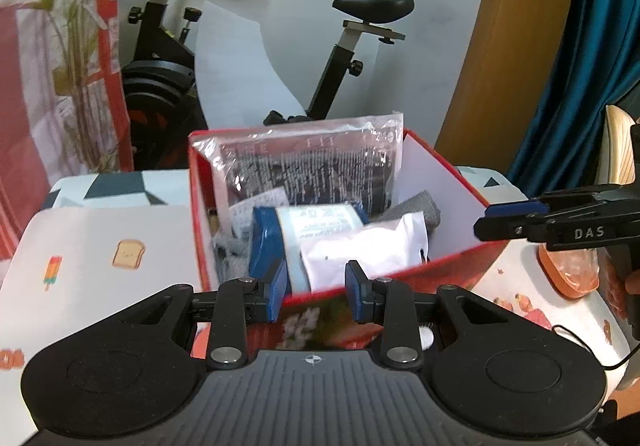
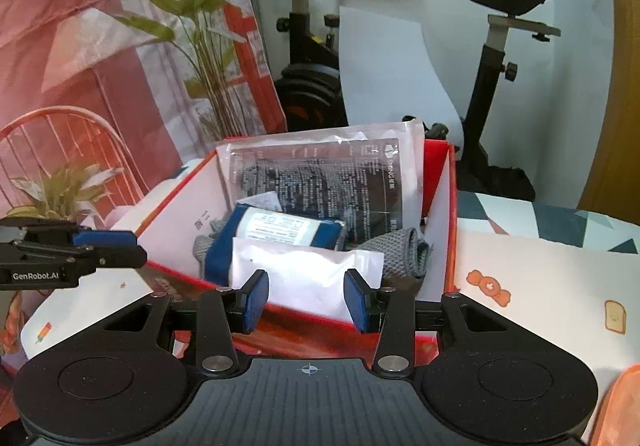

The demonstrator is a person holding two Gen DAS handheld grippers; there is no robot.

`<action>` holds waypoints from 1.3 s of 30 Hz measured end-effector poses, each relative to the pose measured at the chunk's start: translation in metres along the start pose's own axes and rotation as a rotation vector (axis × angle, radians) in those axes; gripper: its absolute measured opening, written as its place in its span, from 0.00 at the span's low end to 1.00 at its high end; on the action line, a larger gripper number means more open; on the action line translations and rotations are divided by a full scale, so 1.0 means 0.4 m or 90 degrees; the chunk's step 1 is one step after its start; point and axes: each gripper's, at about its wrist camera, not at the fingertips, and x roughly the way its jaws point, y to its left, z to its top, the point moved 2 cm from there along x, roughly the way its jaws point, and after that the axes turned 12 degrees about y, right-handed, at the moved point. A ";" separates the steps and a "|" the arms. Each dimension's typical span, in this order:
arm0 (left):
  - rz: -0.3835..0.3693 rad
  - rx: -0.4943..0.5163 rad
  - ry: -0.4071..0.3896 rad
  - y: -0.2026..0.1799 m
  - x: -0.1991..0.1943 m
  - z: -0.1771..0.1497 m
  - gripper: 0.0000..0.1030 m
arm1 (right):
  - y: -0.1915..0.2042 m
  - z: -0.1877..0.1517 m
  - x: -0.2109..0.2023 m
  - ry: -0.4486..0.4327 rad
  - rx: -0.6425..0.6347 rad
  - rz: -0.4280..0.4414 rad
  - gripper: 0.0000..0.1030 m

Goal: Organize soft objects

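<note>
Both tongs (image 1: 316,292) (image 2: 306,300) apart, empty; only right view shows wire chair (image 2: 60,150).

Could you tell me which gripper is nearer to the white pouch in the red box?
Right, though only by a narrow margin. The right gripper frames the white pouch squarely, at the box's near wall. The left gripper sits toward the pouch's left end.

red box (image 1: 460,262) (white inside), white pouch (image 1: 360,250), blue-white pack (image 1: 268,242)

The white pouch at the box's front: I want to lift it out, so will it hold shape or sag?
The white pouch looks puffy and crinkled, so probably light and floppy. Its smooth film may slip. It leans on the blue pack, which might shift.
</note>
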 end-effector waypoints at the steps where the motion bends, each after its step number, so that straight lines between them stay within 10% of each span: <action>1: 0.000 -0.004 0.000 -0.001 -0.003 -0.010 0.33 | 0.003 -0.010 -0.005 -0.005 -0.001 0.001 0.38; 39: -0.059 -0.074 0.117 -0.092 0.053 -0.299 0.33 | 0.128 -0.393 0.042 0.109 -0.069 0.007 0.43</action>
